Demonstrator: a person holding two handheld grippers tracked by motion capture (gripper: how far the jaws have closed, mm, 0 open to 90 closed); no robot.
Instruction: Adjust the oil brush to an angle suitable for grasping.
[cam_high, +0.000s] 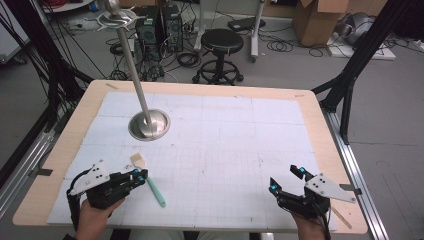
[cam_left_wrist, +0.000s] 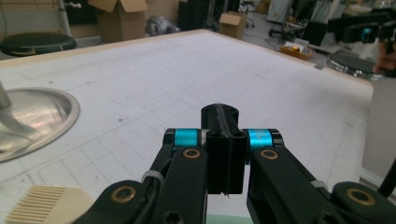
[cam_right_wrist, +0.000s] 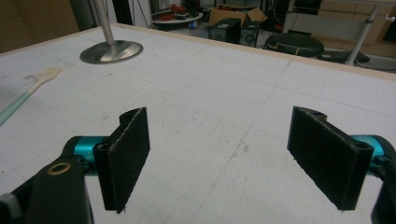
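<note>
The left gripper (cam_high: 141, 175) sits at the near left edge, jaws pressed together on nothing, tips over the brush (cam_high: 150, 182), which lies flat on the mat (cam_high: 225, 145) with its bristle head away from the person. Right gripper (cam_high: 286, 181): jaws spread, empty.

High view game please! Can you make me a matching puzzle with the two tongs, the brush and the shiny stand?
Things:
1. left tongs
2. right tongs
3. brush handle
4. stand base

Looks:
a. open wide
b. light green
c. shut tight
d. shiny silver

Pairs: 1-c, 2-a, 3-b, 4-d
</note>
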